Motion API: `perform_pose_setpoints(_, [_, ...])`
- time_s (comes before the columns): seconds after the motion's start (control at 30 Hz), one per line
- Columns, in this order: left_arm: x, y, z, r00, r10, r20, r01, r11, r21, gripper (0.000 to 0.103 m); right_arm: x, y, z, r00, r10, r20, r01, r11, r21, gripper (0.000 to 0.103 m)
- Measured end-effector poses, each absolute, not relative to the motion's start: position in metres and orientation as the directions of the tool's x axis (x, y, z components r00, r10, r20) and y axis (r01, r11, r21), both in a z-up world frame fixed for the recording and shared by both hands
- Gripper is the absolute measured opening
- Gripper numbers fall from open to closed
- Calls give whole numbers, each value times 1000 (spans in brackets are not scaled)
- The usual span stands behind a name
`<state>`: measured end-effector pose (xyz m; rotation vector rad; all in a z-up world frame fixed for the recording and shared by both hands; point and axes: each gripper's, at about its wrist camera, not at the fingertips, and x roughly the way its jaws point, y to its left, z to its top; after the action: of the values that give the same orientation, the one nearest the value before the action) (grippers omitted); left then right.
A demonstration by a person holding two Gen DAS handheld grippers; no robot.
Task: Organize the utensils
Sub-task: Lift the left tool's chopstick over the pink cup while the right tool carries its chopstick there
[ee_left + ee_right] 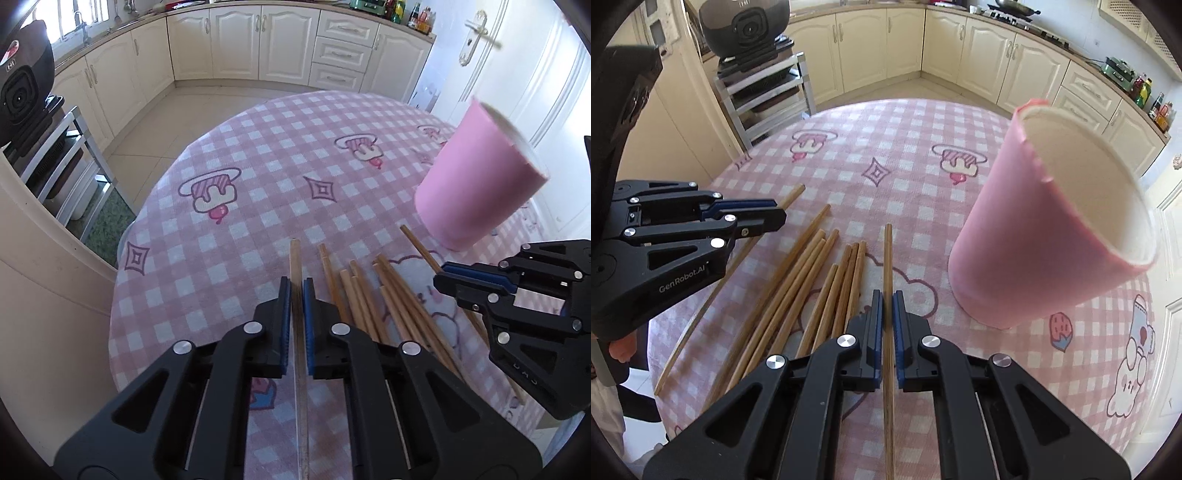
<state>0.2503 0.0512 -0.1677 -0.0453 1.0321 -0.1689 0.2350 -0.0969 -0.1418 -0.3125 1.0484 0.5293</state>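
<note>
1. Left gripper (296,291) sits nearest its camera, jaws clamped on one wooden chopstick (294,258) at the left edge of the spread.
2. Loose chopsticks (812,280) lie fanned on the checked tablecloth (905,177) between both tools: plain light-brown sticks, roughly parallel, some overlapping.
3. Right gripper (887,306) is also pinched shut on a single chopstick (887,258), just right of the pile.
4. Pink cup (1034,236) stands upright at right, near the pile, apparently empty.
5. Step looks like pick-up done, both sides. Next: lift, tip each stick vertical, drop into the cup without knocking it.
</note>
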Motion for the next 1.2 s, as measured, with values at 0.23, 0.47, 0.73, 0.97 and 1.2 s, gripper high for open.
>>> perform_pose_setpoints(0.23, [228, 53, -121, 594, -200, -779, 142, 979, -144, 7, 219, -119, -94, 471, 371, -800, -535, 842, 75, 4])
perform_pose_setpoints(0.47, [200, 56, -69, 679, -244, -693, 168, 970, -176, 6, 202, -128, -47, 569, 450, -688, -520, 845, 123, 4])
perform_pose_setpoints(0.73, [167, 55, -24, 737, -295, -609, 212, 955, -205, 6, 180, -138, -9, 629, 500, -595, -530, 836, 143, 4])
perform_pose_setpoints(0.97, [146, 46, 3, 767, -317, -559, 251, 948, -193, 6, 161, -134, 5, 650, 521, -553, -539, 829, 149, 4])
perform_pose_setpoints(1.2, [138, 35, 14, 770, -344, -538, 280, 939, -200, 6, 148, -140, 8, 662, 560, -498, -543, 816, 197, 4])
